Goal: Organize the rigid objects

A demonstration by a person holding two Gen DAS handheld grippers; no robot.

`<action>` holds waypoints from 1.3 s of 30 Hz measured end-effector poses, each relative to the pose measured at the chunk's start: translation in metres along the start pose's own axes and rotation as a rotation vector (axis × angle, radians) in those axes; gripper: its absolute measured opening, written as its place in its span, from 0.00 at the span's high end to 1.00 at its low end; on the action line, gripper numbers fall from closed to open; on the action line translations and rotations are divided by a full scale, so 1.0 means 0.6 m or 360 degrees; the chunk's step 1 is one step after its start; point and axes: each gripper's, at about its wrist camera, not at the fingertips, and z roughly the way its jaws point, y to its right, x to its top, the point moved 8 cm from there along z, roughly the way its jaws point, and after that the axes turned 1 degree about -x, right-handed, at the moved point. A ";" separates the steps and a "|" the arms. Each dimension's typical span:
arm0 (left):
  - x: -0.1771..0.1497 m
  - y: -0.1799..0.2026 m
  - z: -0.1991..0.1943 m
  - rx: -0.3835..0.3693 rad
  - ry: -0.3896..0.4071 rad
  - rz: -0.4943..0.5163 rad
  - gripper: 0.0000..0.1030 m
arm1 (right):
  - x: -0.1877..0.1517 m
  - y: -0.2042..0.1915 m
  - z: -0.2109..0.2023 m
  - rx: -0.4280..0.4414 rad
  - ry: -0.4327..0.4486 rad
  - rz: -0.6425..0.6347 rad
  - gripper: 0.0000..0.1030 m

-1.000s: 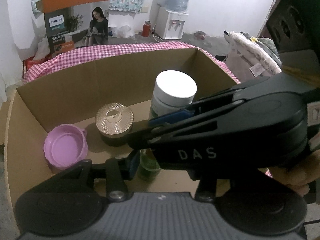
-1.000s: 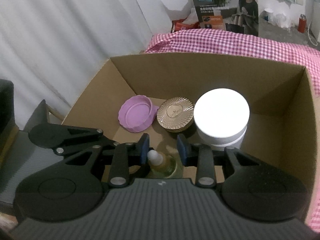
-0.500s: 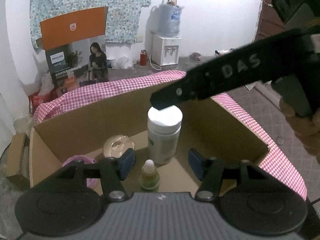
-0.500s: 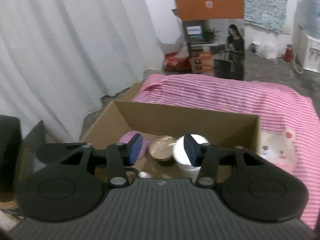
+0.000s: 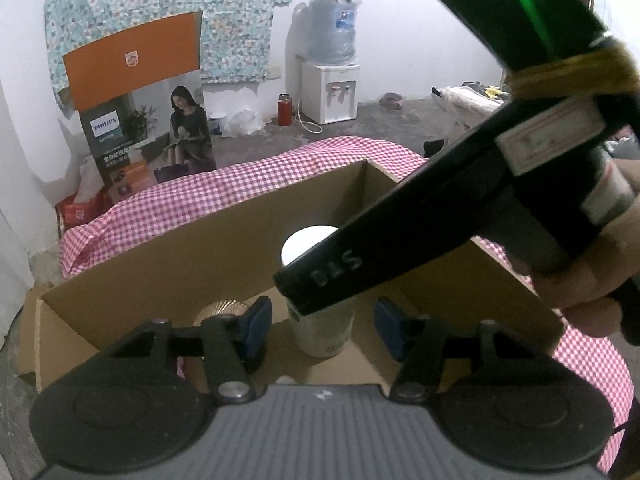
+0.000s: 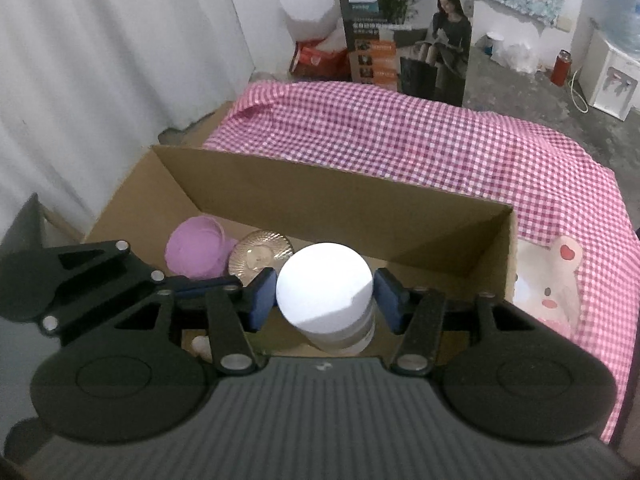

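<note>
An open cardboard box holds a white-lidded jar, a gold-lidded jar, a purple lidded tub and a small dropper bottle near the front. My right gripper is open above the box, its pads level with the white lid on either side. My left gripper is open and empty above the box's near side. The white jar shows between its pads, partly hidden by the right gripper's body.
The box sits on a pink checked cloth. A white bear-shaped item lies right of the box. A Philips carton stands behind, a white curtain hangs left, and a water dispenser stands at the back.
The right gripper let go of the dropper bottle in the box, opened and rose. Both grippers have pulled up and back from the box.
</note>
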 end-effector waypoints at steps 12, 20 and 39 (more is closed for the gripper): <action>0.004 -0.010 0.003 0.0023 0.0018 -0.0019 0.46 | 0.015 -0.019 0.012 -0.0062 0.0093 -0.0177 0.50; 0.004 -0.012 -0.007 0.0034 0.0041 -0.0027 0.46 | 0.018 -0.023 0.023 -0.0073 0.0116 -0.0227 0.50; -0.042 0.006 -0.193 0.0001 0.0259 -0.0087 0.07 | -0.079 -0.024 -0.259 0.0167 0.0635 0.0183 0.15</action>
